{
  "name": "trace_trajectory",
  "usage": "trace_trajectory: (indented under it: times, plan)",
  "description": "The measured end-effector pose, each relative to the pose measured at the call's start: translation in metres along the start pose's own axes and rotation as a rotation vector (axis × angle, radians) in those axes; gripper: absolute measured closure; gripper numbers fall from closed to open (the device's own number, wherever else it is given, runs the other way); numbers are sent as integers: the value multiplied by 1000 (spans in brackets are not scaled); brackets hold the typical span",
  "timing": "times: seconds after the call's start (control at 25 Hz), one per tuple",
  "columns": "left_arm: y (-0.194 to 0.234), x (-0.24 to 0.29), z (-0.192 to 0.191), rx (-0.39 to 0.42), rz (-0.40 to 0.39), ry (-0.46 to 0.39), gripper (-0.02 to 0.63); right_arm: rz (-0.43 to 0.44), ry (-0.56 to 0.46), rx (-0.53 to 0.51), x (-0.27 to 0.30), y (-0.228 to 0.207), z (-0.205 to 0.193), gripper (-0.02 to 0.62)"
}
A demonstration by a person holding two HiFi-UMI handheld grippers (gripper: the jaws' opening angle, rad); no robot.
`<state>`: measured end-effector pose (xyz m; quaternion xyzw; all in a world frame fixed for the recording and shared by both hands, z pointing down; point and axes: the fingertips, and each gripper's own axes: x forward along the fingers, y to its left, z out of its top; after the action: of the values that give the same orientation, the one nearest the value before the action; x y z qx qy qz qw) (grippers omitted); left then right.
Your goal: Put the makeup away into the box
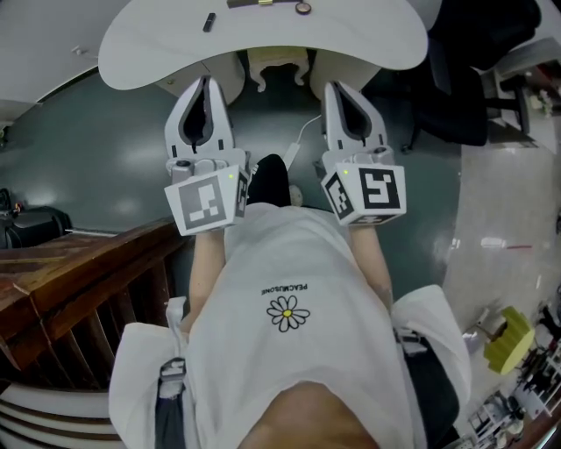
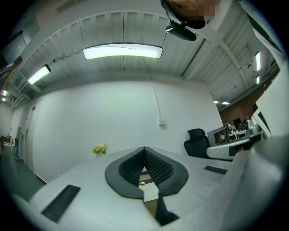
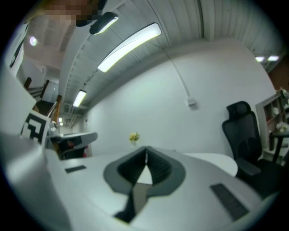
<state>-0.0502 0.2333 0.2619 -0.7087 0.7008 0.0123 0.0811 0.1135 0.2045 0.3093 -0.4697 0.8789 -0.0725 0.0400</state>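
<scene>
A white curved table (image 1: 351,39) lies ahead of me in the head view. On its far part sit a small dark stick-shaped item (image 1: 209,22), a small ring-shaped item (image 1: 302,8) and a dark flat thing with a gold part (image 1: 259,3), cut off by the frame edge. My left gripper (image 1: 206,81) and right gripper (image 1: 337,86) are held side by side short of the table's near edge, pointing at it. Both are shut with nothing between them. In the gripper views the left gripper (image 2: 144,149) and right gripper (image 3: 146,150) face a white wall.
A black office chair (image 1: 465,79) stands right of the table. A wooden railing (image 1: 79,281) runs at my lower left. The table's white pedestal (image 1: 278,66) is between the grippers. A small yellow flower bunch (image 2: 100,149) sits by the wall.
</scene>
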Motion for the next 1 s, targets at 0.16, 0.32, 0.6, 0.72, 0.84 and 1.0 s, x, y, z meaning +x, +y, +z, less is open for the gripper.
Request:
trace_trajectory:
  times: [0.16, 0.32, 0.6, 0.72, 0.84, 1.0]
  plan:
    - [5, 11, 2, -17, 22, 3, 588, -7, -10, -16, 3, -7, 4, 565]
    - [-4, 27, -1, -6, -10, -25, 588, -26, -15, -24, 8, -22, 1, 566]
    - [5, 59, -11, -20, -32, -33, 588, -59, -4, -75, 34, -32, -2, 565]
    - [14, 76, -22, -41, -33, -31, 588, -68, 19, -93, 53, -36, -9, 566]
    - [26, 99, -37, -57, -34, -13, 588, -75, 46, -105, 76, -41, -18, 565]
    - [45, 139, -51, -63, -35, 5, 588, -86, 79, -123, 115, -46, -24, 565]
